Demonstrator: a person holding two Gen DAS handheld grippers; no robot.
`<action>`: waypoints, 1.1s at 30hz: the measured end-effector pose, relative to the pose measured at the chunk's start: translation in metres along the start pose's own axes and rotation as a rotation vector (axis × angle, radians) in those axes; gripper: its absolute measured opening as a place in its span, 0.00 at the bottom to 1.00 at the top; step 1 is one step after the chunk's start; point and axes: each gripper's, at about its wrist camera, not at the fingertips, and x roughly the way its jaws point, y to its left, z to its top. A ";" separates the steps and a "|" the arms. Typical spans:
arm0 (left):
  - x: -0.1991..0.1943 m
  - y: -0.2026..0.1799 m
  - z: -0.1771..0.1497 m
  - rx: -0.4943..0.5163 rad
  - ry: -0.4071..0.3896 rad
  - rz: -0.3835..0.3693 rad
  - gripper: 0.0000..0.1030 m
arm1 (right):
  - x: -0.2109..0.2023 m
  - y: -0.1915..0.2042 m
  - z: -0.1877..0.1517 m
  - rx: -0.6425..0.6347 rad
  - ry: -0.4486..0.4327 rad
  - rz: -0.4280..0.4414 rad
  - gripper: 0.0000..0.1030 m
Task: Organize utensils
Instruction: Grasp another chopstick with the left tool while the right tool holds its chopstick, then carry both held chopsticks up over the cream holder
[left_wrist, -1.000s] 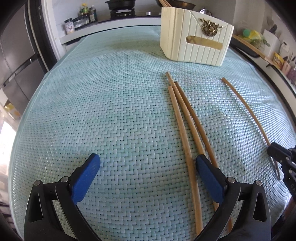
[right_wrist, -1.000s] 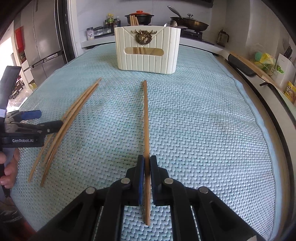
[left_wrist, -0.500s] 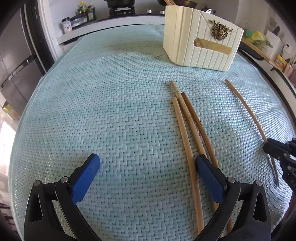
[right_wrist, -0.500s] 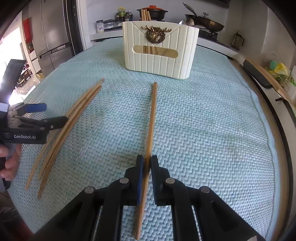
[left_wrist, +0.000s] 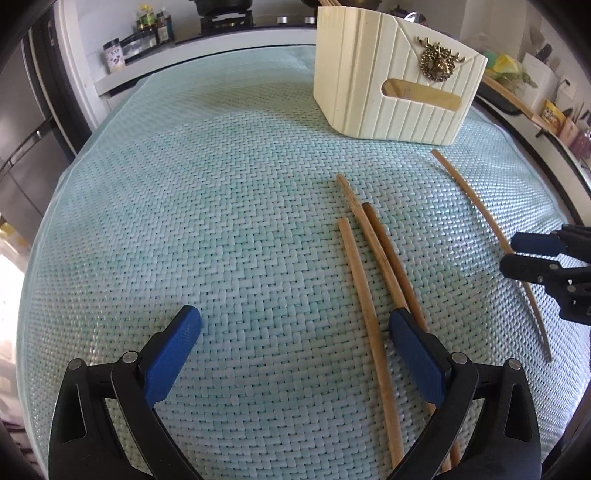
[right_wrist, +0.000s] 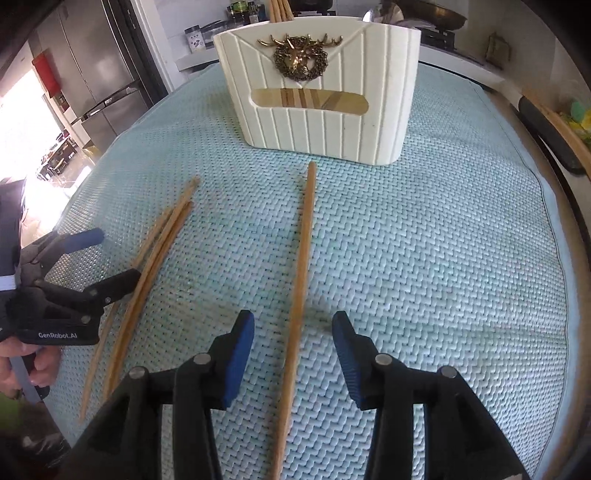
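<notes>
Your right claw (right_wrist: 293, 334) no longer pinches the single chopstick (right_wrist: 301, 280). A second ago, and still half a second ago, its blue pads were clamped tight on the stick; now its jaws are opening, and the stick runs between them with a clear gap on both sides, touched by neither pad. The single chopstick lies flat on the woven mint-green mat (right_wrist: 424, 258) that covers the surface, its far tip pointing at the cream utensil holder (right_wrist: 317, 92) and stopping just short of its base. The holder looks larger and nearer in your right camera than it did a second ago. More chopsticks stand inside it, their ends showing above the rim and their shafts through the slot in its front.

Your left claw (left_wrist: 295, 325) is spread wide and grips nothing, just as it was in the earlier frames. The three loose chopsticks (left_wrist: 373, 266) lie side by side on the mat in the same arrangement as before. Seen from the left camera, the nearest one passes between the blue pads close to the right-hand pad, and the other two run under or behind that pad; I cannot tell whether it touches them. In the same view your right claw shows at the right edge, with its two pads now visibly apart where earlier they looked closed together on the lone stick.
</notes>
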 end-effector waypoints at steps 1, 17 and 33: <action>0.001 -0.001 0.003 0.005 0.000 0.003 0.94 | 0.005 0.002 0.008 -0.014 0.000 -0.006 0.44; 0.005 -0.019 0.032 0.076 0.024 -0.056 0.12 | 0.055 0.004 0.116 -0.069 0.002 -0.034 0.07; -0.097 0.011 0.053 -0.002 -0.189 -0.177 0.05 | -0.084 -0.007 0.096 0.013 -0.321 0.152 0.07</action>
